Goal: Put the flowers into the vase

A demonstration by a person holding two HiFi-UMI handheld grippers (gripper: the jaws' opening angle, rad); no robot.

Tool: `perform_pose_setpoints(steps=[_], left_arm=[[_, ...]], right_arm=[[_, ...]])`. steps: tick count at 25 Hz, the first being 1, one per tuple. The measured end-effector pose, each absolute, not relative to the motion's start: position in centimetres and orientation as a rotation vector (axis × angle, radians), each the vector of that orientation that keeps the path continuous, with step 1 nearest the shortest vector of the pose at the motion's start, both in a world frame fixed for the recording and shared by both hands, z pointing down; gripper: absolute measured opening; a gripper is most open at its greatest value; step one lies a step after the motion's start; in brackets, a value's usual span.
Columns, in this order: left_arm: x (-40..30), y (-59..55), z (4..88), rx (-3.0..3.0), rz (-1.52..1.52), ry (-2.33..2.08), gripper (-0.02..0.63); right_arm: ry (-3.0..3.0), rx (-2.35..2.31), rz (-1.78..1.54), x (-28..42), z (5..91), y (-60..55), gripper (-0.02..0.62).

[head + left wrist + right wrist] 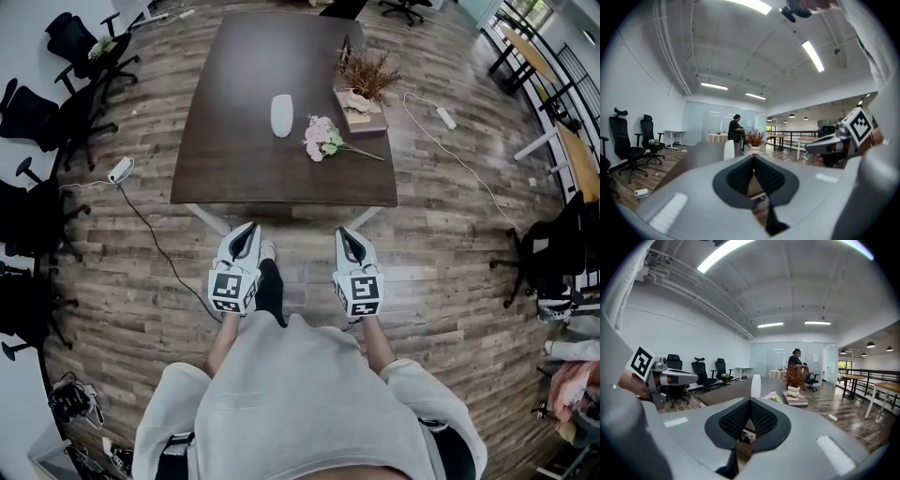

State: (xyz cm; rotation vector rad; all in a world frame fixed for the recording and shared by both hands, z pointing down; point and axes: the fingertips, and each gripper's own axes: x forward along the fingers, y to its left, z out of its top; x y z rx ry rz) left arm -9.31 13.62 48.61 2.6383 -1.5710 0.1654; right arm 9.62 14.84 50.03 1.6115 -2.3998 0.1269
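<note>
Flowers (323, 139) untouched; L-tool (250, 228), R-tool (343, 232) closed, empty

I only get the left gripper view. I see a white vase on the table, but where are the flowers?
Observer: In the head view, the pink flowers lie flat on the table, just right of the vase, not touching it.
Operator: Is the right gripper holding something?
Observer: No. The right gripper view shows the right gripper with its jaws together and nothing between them.
Operator: What's under the brown plant?
Observer: The pot of the dried plant stands on what looks like a book, near the flowers.
</note>
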Motion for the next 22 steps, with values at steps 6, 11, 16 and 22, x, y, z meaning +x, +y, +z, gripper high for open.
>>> perform_pose_setpoints(steps=[6,11,16,22], left_arm=[[-10.6,5.4,48.4,2.646,0.175,-1.526,0.011],[-12.5,-1.6,47.7,2.651,0.181,-1.499,0.011],[-14.1,-8.3,46.2,2.673,0.169,-1.478,0.011],[-15.5,-14.9,44.7,2.708,0.158,-1.457,0.011]], right_arm=[[-2.377,1.625,0.161,7.8,49.9,6.9,-0.002],[-2.362,1.624,0.170,5.6,49.0,0.2,-0.002],[-2.356,1.652,0.163,4.1,47.6,-6.1,-0.002],[-2.358,1.703,0.123,3.0,45.3,-12.8,-0.002]])
